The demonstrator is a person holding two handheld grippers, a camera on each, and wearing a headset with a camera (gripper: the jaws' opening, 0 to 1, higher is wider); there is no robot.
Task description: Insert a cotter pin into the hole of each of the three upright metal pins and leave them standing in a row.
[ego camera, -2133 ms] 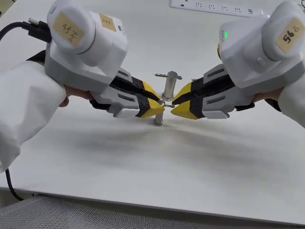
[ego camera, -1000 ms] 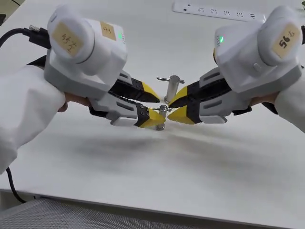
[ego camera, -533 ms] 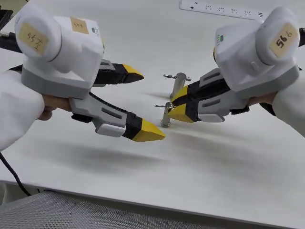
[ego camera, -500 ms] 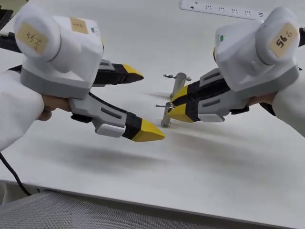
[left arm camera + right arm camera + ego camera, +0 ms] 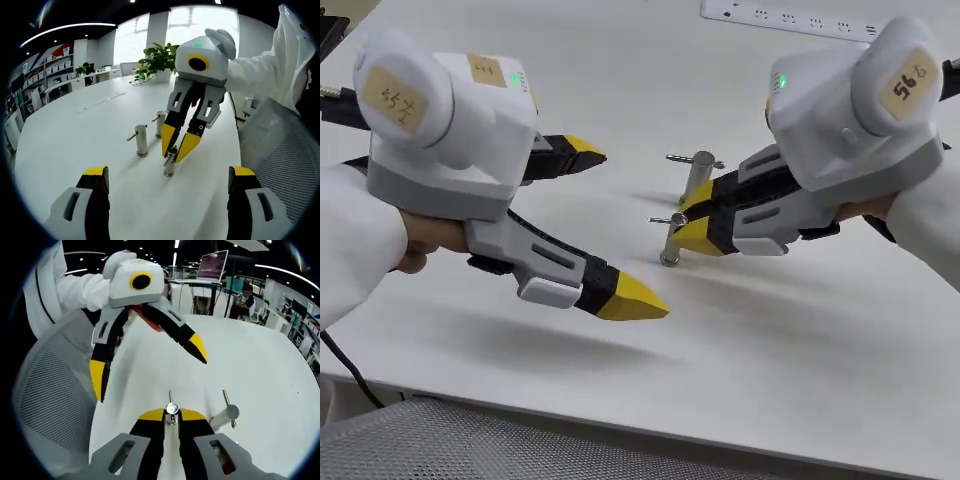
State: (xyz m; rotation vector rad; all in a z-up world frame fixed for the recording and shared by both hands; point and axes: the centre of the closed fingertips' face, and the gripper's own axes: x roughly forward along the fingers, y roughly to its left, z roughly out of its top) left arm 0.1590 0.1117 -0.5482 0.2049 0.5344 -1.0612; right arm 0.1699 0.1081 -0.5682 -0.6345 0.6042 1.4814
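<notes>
Clearly, the right tongs (image 5: 688, 218) clench the near metal pin (image 5: 669, 248), cotter pin (image 5: 662, 218) through it; left tongs (image 5: 617, 226) gape released.

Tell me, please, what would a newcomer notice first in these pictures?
The left gripper gapes wide open over the white table, at the left of the head view. At the centre, the right gripper is shut on the near metal pin, which has a cotter pin through its top; a second metal pin stands just behind.
</notes>
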